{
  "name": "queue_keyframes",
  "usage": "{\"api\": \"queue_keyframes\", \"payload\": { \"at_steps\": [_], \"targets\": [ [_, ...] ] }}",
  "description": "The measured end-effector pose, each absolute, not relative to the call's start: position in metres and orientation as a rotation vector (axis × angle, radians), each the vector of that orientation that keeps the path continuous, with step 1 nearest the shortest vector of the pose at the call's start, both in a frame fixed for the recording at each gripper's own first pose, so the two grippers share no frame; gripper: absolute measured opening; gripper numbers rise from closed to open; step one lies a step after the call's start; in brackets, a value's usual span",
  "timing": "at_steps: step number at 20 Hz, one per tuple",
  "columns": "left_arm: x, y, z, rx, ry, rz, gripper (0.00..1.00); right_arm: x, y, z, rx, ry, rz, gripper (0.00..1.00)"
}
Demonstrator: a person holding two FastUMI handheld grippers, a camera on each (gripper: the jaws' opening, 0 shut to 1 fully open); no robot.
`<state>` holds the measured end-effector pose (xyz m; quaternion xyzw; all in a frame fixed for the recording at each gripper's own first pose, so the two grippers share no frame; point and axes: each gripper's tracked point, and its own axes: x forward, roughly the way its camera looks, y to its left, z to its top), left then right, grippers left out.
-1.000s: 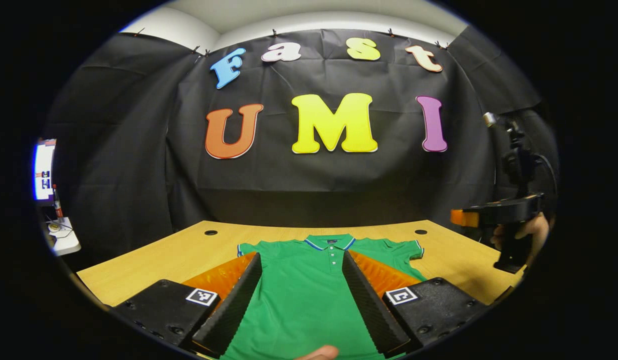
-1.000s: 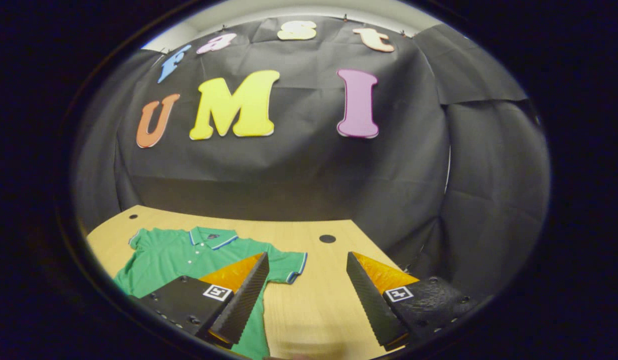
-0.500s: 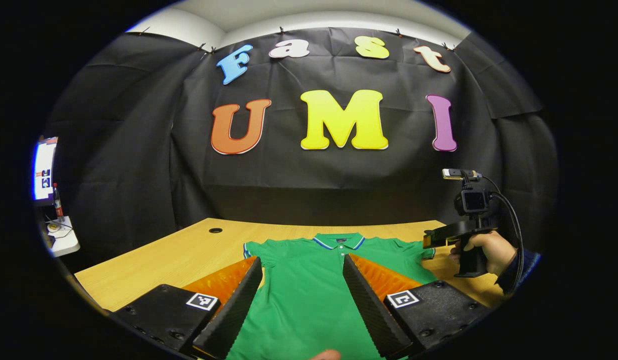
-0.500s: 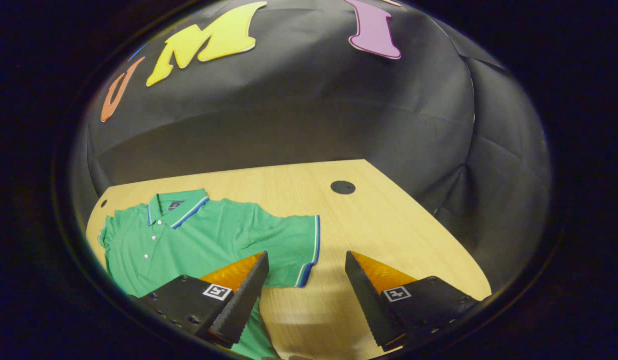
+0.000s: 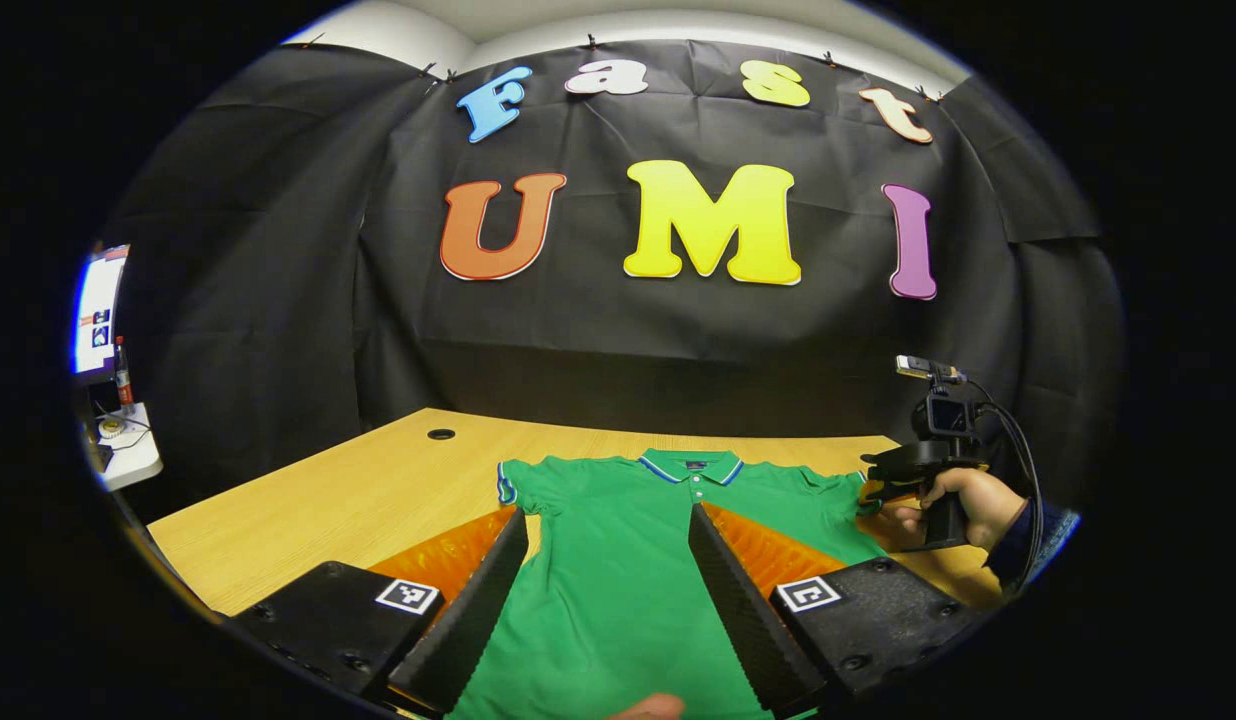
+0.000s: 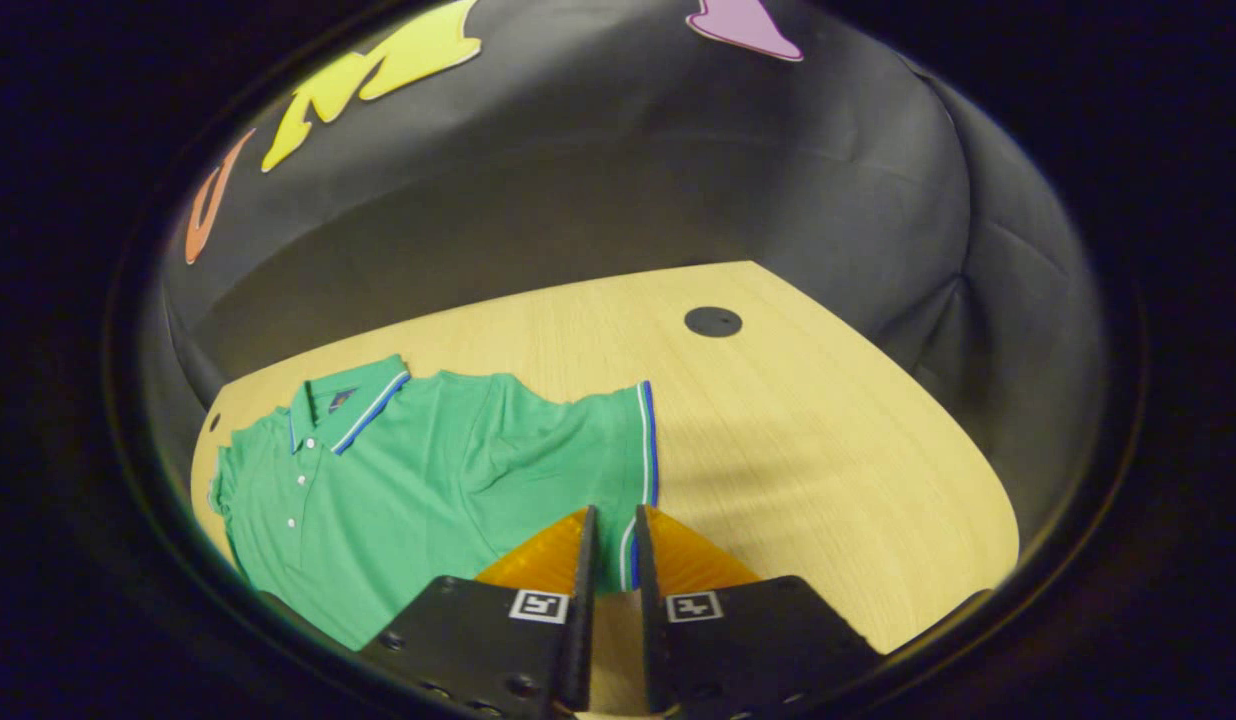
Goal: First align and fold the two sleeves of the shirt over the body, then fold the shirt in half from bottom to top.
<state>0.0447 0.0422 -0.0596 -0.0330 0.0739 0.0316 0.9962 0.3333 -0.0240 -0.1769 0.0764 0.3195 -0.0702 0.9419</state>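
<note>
Green shirt (image 5: 618,560) spread flat on tabletop (image 5: 358,490), collar far. Left claw (image 5: 608,600) wide open above its body, gripping nothing. Right claw (image 6: 610,570) nearly closed around sleeve (image 6: 633,470) hem, seemingly pinching it. Left gripper view adds hand (image 5: 963,500) holding right claw.

No readable text. Square coded markers (image 5: 407,596) on tongs carry patterns only; collar label (image 5: 694,464) on shirt (image 5: 618,560) too small to read.

Dim, sharp (edges fisheye-bent)
</note>
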Motion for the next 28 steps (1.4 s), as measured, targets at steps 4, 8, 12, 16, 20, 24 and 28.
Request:
{"api": "queue_keyframes", "payload": {
  "at_steps": [4, 8, 12, 16, 20, 24, 28],
  "targets": [
    [0.046, 0.044, -0.064, -0.07, 0.159, 0.066, 1.0, 0.336, -0.021, -0.157, 0.012, 0.589, -0.091, 0.06],
    [0.046, 0.045, -0.065, -0.085, 0.173, 0.066, 1.0, 0.341, 0.003, -0.124, -0.155, 0.487, -0.04, 0.0],
    [0.047, 0.05, -0.063, -0.088, 0.166, 0.076, 1.0, 0.335, 0.054, -0.106, -0.286, 0.418, 0.077, 0.0],
    [0.046, 0.052, -0.066, -0.091, 0.173, 0.076, 1.0, 0.325, 0.101, -0.113, -0.356, 0.394, 0.173, 0.0],
    [0.048, 0.054, -0.067, -0.095, 0.175, 0.081, 1.0, 0.31, 0.143, -0.104, -0.271, 0.353, 0.281, 0.04],
    [0.054, 0.061, -0.067, -0.087, 0.176, 0.092, 1.0, 0.274, 0.147, -0.053, -0.144, 0.249, 0.299, 0.75],
    [0.072, 0.081, -0.071, -0.072, 0.2, 0.11, 1.0, 0.222, 0.125, -0.015, -0.102, 0.107, 0.259, 0.95]
  ]
}}
